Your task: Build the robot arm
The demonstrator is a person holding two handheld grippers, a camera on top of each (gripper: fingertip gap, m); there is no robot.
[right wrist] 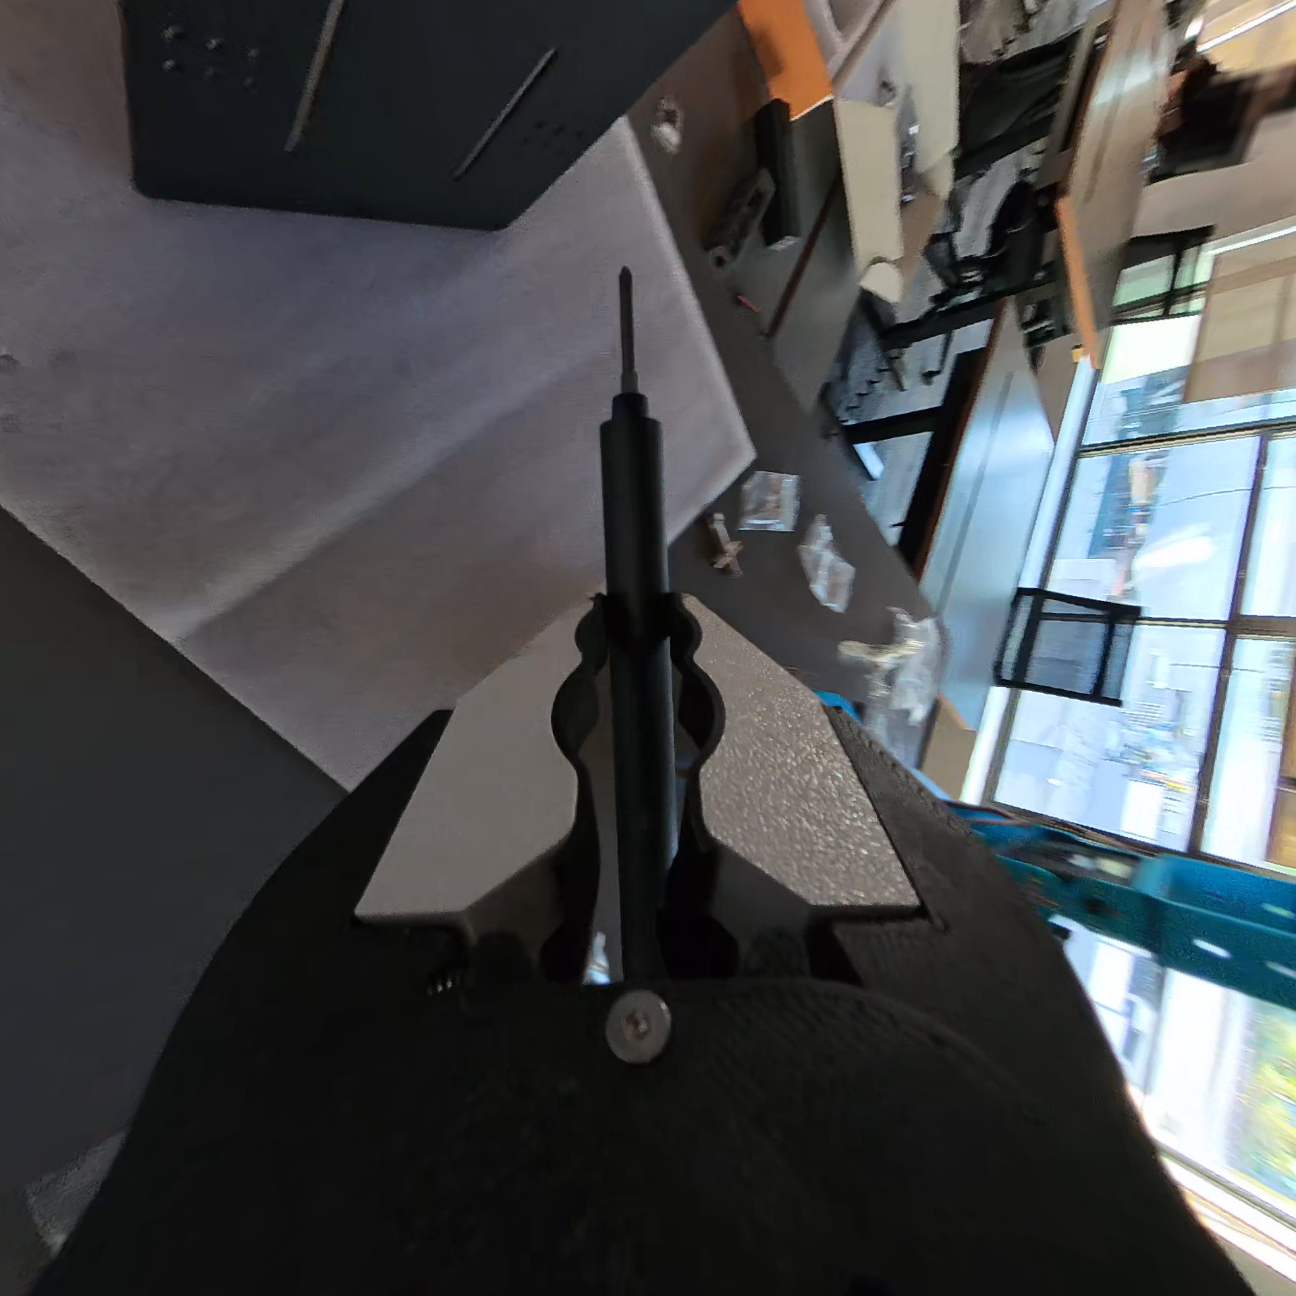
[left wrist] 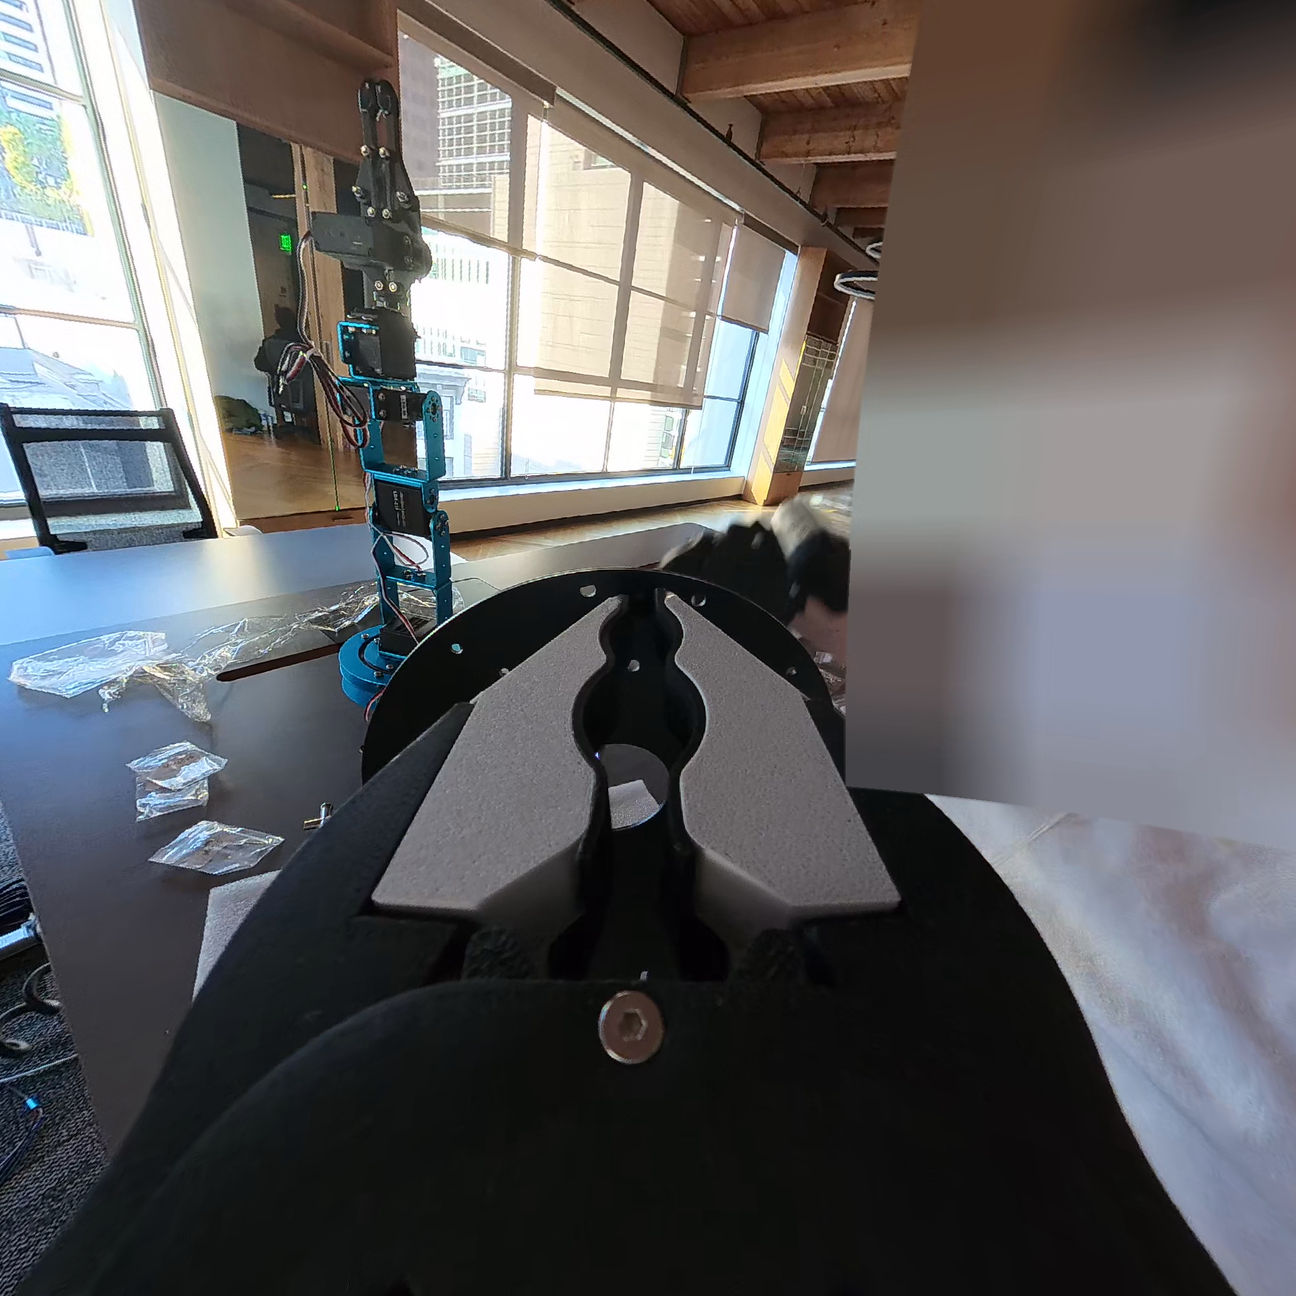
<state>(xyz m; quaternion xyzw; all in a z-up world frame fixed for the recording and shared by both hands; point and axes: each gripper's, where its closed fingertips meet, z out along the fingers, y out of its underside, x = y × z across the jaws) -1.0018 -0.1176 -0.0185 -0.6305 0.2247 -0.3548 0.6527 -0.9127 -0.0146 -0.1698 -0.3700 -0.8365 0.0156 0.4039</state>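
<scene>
My left gripper (left wrist: pixel 642 604) has its grey fingers (left wrist: pixel 522 757) almost together over a black round plate (left wrist: pixel 491 642) with small holes and a large centre hole. The plate is lifted off the dark table (left wrist: pixel 210 582) and tilted toward the camera. The exact grip point is hidden. A blue and black small robot arm (left wrist: pixel 393 421) stands upright just behind it. My right gripper (right wrist: pixel 635 604) is shut on a black screwdriver (right wrist: pixel 635 533). Its thin bit (right wrist: pixel 626 322) points out over a grey mat (right wrist: pixel 315 393), apart from it.
Crumpled clear wrap (left wrist: pixel 105 663) and small clear bags (left wrist: pixel 210 845) lie on the table at left. A black panel (right wrist: pixel 393 119) with holes lies on the mat's far end. The blue arm (right wrist: pixel 1157 905) is right of the right gripper. White cloth (left wrist: pixel 1136 996) is close at right. The gap from one gripper's tips to the other's is roughly 20 cm.
</scene>
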